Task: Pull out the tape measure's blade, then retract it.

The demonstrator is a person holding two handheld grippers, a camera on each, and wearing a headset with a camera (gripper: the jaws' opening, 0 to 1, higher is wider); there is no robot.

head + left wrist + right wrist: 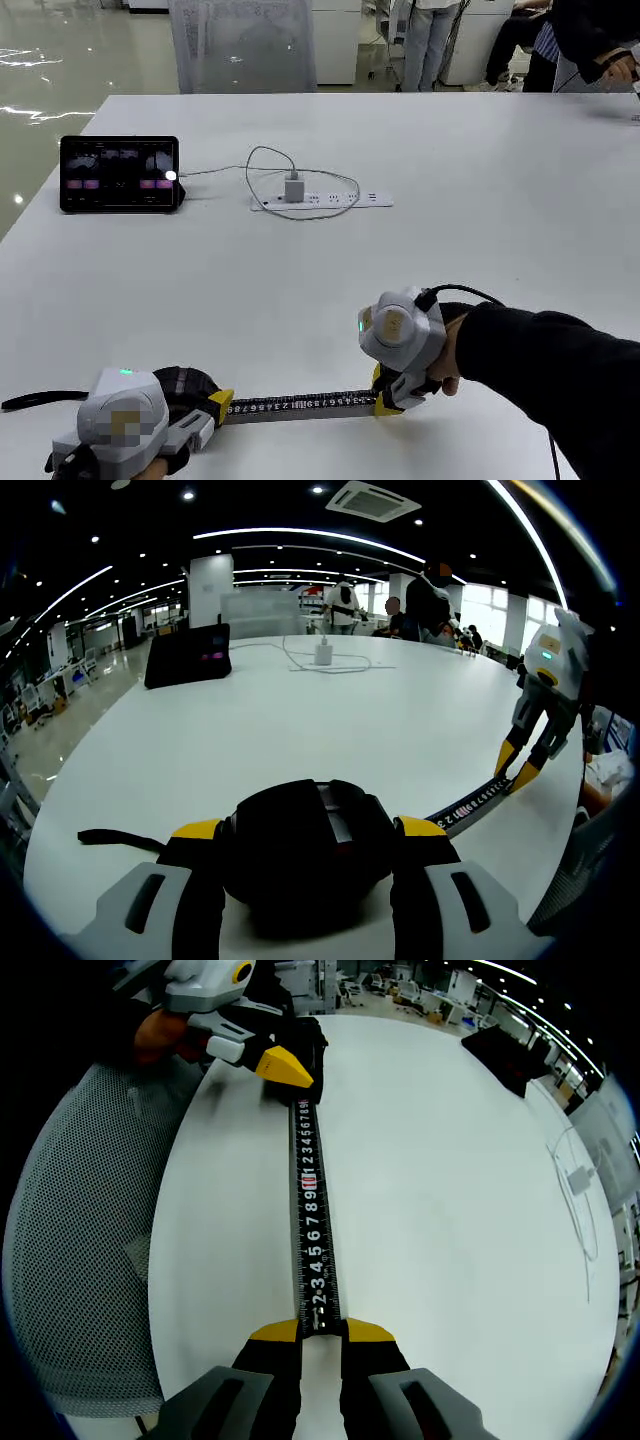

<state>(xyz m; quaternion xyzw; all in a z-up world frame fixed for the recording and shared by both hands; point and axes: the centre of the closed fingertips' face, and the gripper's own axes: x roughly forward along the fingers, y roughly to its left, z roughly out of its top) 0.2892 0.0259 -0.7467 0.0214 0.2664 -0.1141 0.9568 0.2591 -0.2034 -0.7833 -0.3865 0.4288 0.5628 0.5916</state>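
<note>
Left gripper (310, 828), at the lower left of the head view, has its jaws spread to the width of the black tape measure case (185, 385) and pressed against both its sides. A black strap (40, 400) trails from the case to the left on the white table (450, 250). From the case the blade (300, 405) runs straight to the right along the near part of the table, numbered face up, with the low numbers at its right end. Right gripper (320, 1332) has its jaws almost together, pinching that free end of the blade. Farther back on the table lie a dark tablet (119, 173) at left and, to its right, a white power strip (335, 201) with a charger (294, 189) and a looped cable (262, 160).
</note>
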